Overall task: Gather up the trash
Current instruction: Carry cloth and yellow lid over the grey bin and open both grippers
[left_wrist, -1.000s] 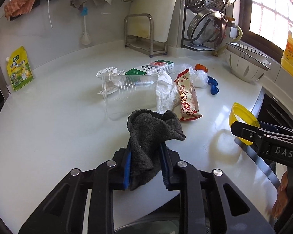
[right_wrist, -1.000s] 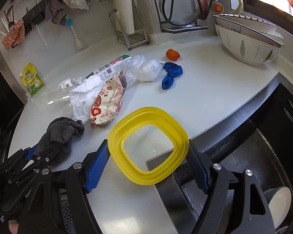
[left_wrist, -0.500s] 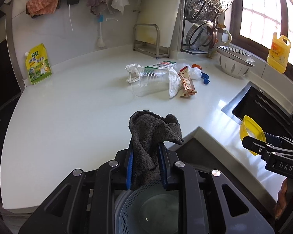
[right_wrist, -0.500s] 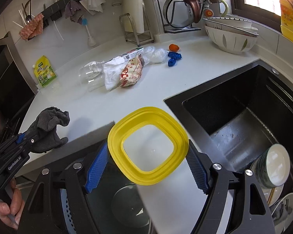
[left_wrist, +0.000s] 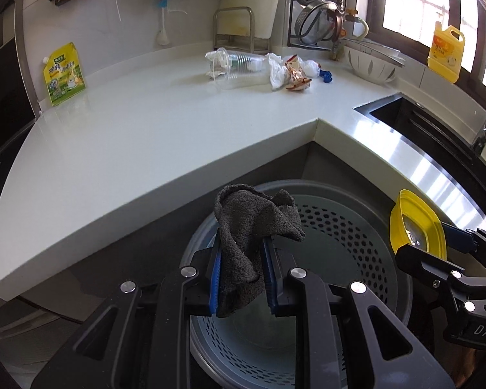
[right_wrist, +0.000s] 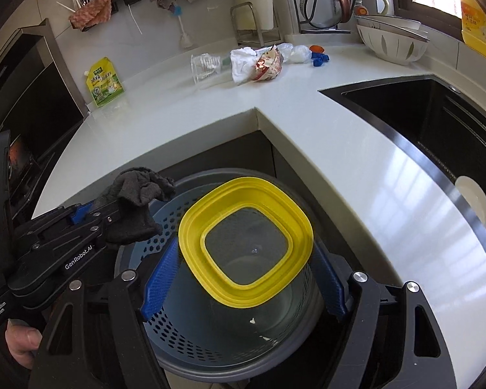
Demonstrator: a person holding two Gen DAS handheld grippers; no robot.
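Left gripper (left_wrist: 241, 275) pinches limp, light grey rag (left_wrist: 252, 227) mid-fold; right gripper (right_wrist: 243, 278) clamps stiff yellow lid (right_wrist: 246, 246) at opposite edges over bin (right_wrist: 165, 340).

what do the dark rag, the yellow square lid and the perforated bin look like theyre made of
Dark grey crumpled rag: looks like terry or fleece cloth, matte and nubbly, drooping in soft folds.
Yellow square lid: seems to be smooth moulded plastic with stepped ridges around a clear, see-through centre.
Grey perforated round bin: probably matte plastic, with even punched holes.

A white corner worktop (left_wrist: 139, 129) is seen; clear cups (left_wrist: 239, 64), crumpled tissue (left_wrist: 277, 71), a snack wrapper (left_wrist: 295, 76) and a yellow pouch (left_wrist: 63, 74) are carried on it.
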